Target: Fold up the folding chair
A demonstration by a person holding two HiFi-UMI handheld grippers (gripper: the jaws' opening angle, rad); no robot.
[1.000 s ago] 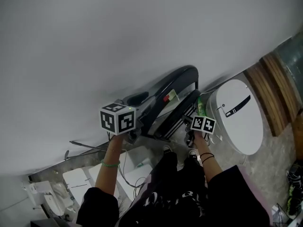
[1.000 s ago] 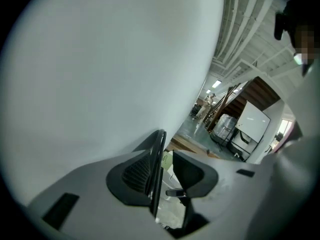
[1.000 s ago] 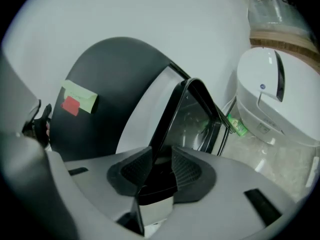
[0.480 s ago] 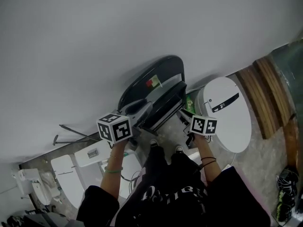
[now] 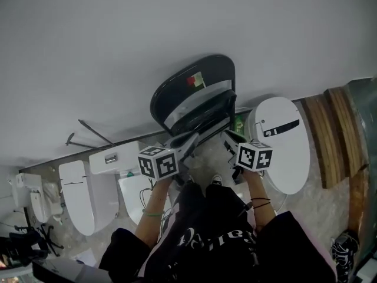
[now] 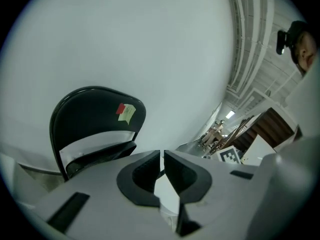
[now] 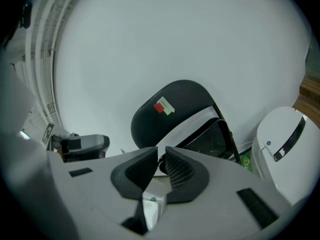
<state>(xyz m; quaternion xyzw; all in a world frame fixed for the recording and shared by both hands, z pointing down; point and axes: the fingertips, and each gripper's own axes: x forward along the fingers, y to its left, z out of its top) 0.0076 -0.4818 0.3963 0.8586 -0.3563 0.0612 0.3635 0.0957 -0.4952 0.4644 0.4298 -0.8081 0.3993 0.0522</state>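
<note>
The black folding chair (image 5: 194,93) stands at the white wall, its seat (image 5: 206,115) tipped up close to the backrest, which bears a red and pale sticker (image 5: 196,79). My left gripper (image 5: 189,141) hangs just short of the chair's lower left. Its jaws are closing, only a slit shows between them and they hold nothing. My right gripper (image 5: 227,139) is at the lower right, its jaws closing too with nothing in them. The left gripper view shows the chair (image 6: 95,116) beyond the left gripper (image 6: 162,156). In the right gripper view it (image 7: 175,111) stands past the right gripper (image 7: 161,156).
A white oval lid (image 5: 283,141) leans at the wall right of the chair, with a green packet (image 5: 238,124) between them. White toilets (image 5: 88,187) stand to the left. Wooden boards (image 5: 331,133) are at the far right. The person's legs and shoes (image 5: 215,181) are below the grippers.
Both grippers have come off the chair and their jaws have narrowed. The left gripper has moved right in the head view. The chair now stands more upright at the wall.
</note>
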